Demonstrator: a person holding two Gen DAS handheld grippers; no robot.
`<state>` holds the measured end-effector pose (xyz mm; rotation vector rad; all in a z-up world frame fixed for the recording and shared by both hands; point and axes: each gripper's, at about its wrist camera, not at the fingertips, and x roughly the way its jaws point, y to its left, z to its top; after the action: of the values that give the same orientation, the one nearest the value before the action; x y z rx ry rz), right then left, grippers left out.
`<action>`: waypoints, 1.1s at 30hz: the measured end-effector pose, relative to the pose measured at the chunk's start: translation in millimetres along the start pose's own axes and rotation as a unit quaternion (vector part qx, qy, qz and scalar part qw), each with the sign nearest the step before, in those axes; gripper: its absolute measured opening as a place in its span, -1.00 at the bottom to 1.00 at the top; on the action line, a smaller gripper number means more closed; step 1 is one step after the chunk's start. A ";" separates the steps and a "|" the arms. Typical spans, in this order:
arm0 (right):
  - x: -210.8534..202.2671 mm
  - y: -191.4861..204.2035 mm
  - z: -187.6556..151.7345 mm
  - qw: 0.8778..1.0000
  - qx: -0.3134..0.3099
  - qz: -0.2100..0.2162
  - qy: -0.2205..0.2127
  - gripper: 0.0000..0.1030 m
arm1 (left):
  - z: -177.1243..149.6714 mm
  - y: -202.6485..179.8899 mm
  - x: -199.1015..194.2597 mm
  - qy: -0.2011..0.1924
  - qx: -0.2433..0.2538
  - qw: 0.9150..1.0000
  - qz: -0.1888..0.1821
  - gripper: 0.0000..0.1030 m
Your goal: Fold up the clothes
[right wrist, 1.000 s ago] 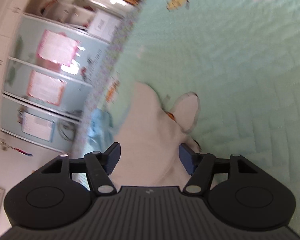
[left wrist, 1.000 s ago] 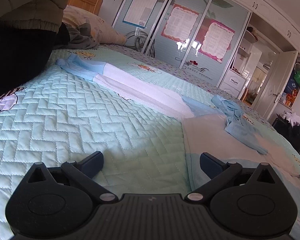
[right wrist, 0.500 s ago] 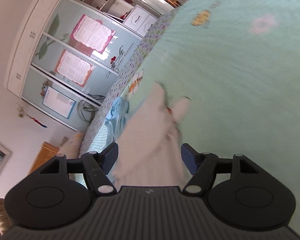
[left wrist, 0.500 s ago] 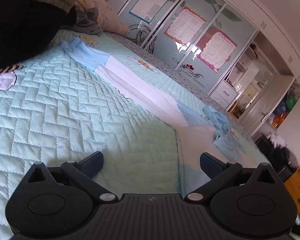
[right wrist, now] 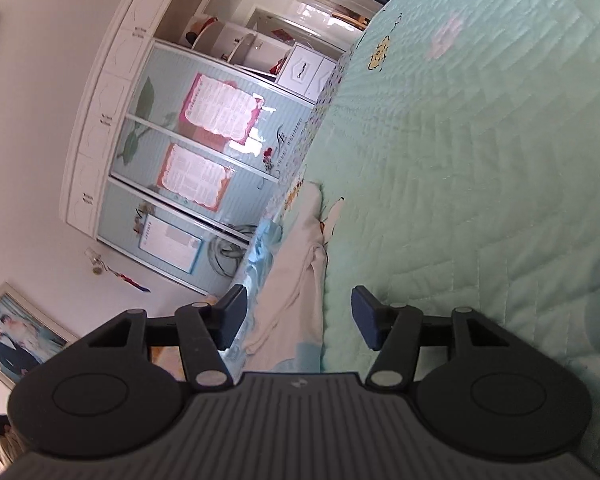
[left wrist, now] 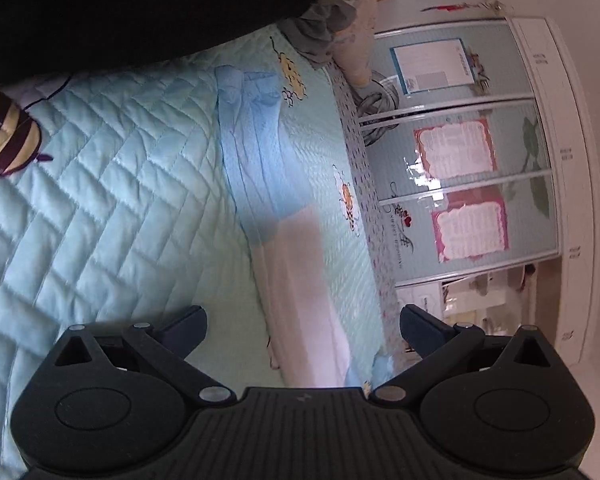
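A long garment lies flat on the quilted bed, light blue at its far end and white nearer me. My left gripper is rolled on its side just short of the white part, jaws wide open with nothing between the pads. In the right wrist view a crumpled white cloth lies by the bed's edge, with a light blue cloth beside it. My right gripper hovers over the white cloth. Its jaws are closing, the cloth shows in the gap, and the pads do not press on it.
The mint quilt covers the whole bed. A person's dark clothing fills the top left of the left wrist view, beside a pillow. A wardrobe with sliding doors stands past the bed's edge. A framed photo hangs on the wall.
The left gripper has rolled about a quarter turn and swung along the bed to the blue and white garment. The right gripper has sunk toward the white cloth, and its jaws have narrowed.
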<state>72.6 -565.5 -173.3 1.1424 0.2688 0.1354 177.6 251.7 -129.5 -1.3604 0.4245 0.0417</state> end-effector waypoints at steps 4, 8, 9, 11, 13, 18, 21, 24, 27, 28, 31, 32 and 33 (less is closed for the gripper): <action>0.2 -2.2 1.8 1.000 0.008 0.005 -0.005 0.16 | 31.2 7.5 15.4 -0.026 -0.039 0.999 0.005 0.99; 3.9 2.9 -1.5 1.000 0.000 0.001 -0.005 0.16 | 45.2 0.2 31.4 -0.067 -0.034 0.997 0.036 0.99; 4.7 3.4 -1.6 1.000 0.000 0.001 -0.005 0.16 | 45.3 -4.4 36.7 -0.076 -0.021 0.996 0.045 0.99; 6.3 4.3 -1.9 1.000 0.000 0.002 -0.006 0.16 | 43.5 -13.3 47.5 -0.095 0.006 0.994 0.061 0.99; 3.3 2.1 -3.1 1.000 0.004 0.004 -0.007 0.16 | 43.5 -22.2 60.3 -0.112 0.028 0.991 0.074 0.99; 1.5 1.7 -4.2 1.000 0.008 0.008 -0.010 0.16 | 61.1 -34.4 88.4 -0.137 0.031 0.987 0.083 0.99; 1.6 1.7 -4.4 1.000 0.014 0.012 -0.013 0.16 | 72.6 -43.2 108.0 -0.134 0.045 0.986 0.082 0.99; 0.9 0.1 -4.2 0.999 0.024 0.018 -0.019 0.17 | 90.3 -51.3 135.0 -0.115 0.072 0.988 0.078 0.99; 0.9 -0.2 -4.7 0.999 0.029 0.022 -0.021 0.17 | 97.4 -56.3 147.5 -0.124 0.075 0.987 0.065 0.99; 1.2 -0.3 -4.4 0.999 0.030 0.023 -0.021 0.17 | 99.1 -56.6 150.6 -0.125 0.080 0.987 0.056 0.99; 2.2 -1.7 -3.7 0.999 0.035 0.028 -0.023 0.18 | 98.2 -58.2 157.8 -0.118 0.135 0.983 0.042 0.96; 2.4 -2.4 -3.4 0.999 0.038 0.030 -0.024 0.18 | 97.9 -59.7 161.1 -0.114 0.155 0.980 0.043 0.84; 2.3 -3.3 -3.1 0.998 0.041 0.033 -0.025 0.18 | 98.1 -61.2 165.2 -0.110 0.172 0.978 0.048 0.69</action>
<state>73.9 -563.6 -177.8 1.2354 0.1938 0.1543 373.4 296.1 -110.5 -0.9805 0.2943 0.1883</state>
